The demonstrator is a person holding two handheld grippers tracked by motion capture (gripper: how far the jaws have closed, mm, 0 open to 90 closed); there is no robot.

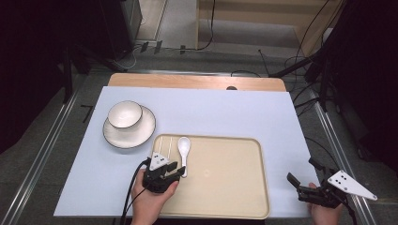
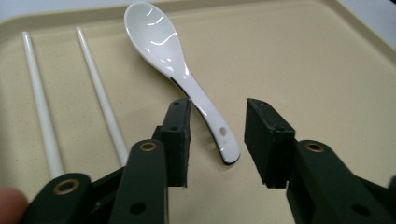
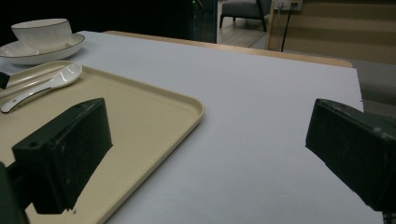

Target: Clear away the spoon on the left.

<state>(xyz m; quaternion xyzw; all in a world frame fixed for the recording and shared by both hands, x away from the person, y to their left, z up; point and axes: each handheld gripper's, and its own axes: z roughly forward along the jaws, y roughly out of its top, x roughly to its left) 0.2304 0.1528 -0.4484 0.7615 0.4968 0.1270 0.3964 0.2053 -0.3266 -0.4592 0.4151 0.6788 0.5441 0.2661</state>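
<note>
Left hand-held gripper (image 2: pixel 217 140) open, jaws either side of the spoon (image 2: pixel 180 74) handle, pads not pressing. Spoon lies flat on the tray (image 1: pixel 244 187), just beside the two chopsticks (image 2: pixel 100 95), bowl end pointing away. We judge a pick-up is in hand: we should centre the handle, drop low, close squarely, keeping clear of the chopsticks. Right hand-held gripper (image 1: pixel 309 185) open, empty, off the bench's near right corner.

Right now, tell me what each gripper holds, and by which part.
Nothing is held. The left gripper stands open around the handle end of the white ceramic spoon, pads clear of it. The right gripper is open over bare table.
</note>
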